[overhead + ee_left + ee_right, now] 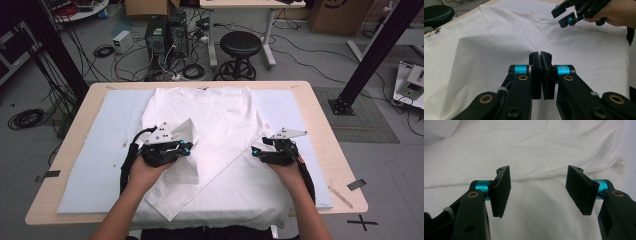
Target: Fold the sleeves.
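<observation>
A white T-shirt [220, 112] lies spread on a pale blue pad [107, 150], with one side folded over along a diagonal crease. My left gripper [189, 146] is over the shirt's left half, its jaws pressed together [540, 56], and a raised flap of the cloth stands beside them. In the left gripper view, the shirt [499, 32] rises in a shaded fold toward the tips. My right gripper [256, 151] hovers over the shirt's right half, also seen as the right gripper [564, 16] farther off. Its jaws [537, 192] stand wide apart above the shirt [536, 150], with nothing between them.
The pad rests on a wooden table [320, 115]. Beyond the far edge stand a black stool [241, 45], computer towers [165, 32] and loose cables on the floor. A black post [370, 55] rises at the right.
</observation>
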{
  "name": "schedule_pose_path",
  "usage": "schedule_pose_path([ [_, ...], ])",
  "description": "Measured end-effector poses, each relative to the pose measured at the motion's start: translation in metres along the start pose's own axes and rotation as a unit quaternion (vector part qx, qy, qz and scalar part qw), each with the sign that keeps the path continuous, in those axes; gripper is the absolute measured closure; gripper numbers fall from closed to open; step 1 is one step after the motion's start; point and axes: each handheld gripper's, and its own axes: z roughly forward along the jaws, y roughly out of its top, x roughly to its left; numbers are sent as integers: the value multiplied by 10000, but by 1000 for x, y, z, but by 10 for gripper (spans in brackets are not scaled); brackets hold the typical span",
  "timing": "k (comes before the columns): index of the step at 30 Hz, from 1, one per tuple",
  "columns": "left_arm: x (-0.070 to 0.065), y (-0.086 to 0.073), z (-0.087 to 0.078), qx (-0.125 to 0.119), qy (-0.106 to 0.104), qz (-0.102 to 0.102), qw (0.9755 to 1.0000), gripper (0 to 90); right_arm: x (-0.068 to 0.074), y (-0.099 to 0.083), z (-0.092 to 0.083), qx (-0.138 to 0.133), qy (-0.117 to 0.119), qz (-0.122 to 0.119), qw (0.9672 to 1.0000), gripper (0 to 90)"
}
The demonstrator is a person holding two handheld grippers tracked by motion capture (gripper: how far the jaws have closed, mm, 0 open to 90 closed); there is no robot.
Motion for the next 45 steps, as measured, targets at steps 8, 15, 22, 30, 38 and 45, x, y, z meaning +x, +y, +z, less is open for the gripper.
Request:
schedule_pose_path([
  [8, 2, 5, 31, 43, 161, -26, 9999, 668, 1, 0, -1, -16, 47, -50, 10000, 378],
  [15, 10, -17, 1, -184, 448, -230, 9986, 509, 8, 4, -2, -75, 140, -125, 9998, 378],
  [22, 26, -62, -29, -152, 543, -511, 9971, 469, 30, 13, 6, -50, 368, -418, 9984, 378],
  [30, 49, -85, -46, -63, 785, -781, 9938, 432, 53, 19, 15, -27, 628, -686, 9957, 379],
  [38, 64, -94, -68, -143, 764, -926, 9927, 414, 77, 23, 30, 135, 948, -802, 9922, 382],
  [45, 61, -97, -68, -160, 778, -968, 9921, 414, 107, 26, 49, 368, 1287, -1052, 9854, 455],
])
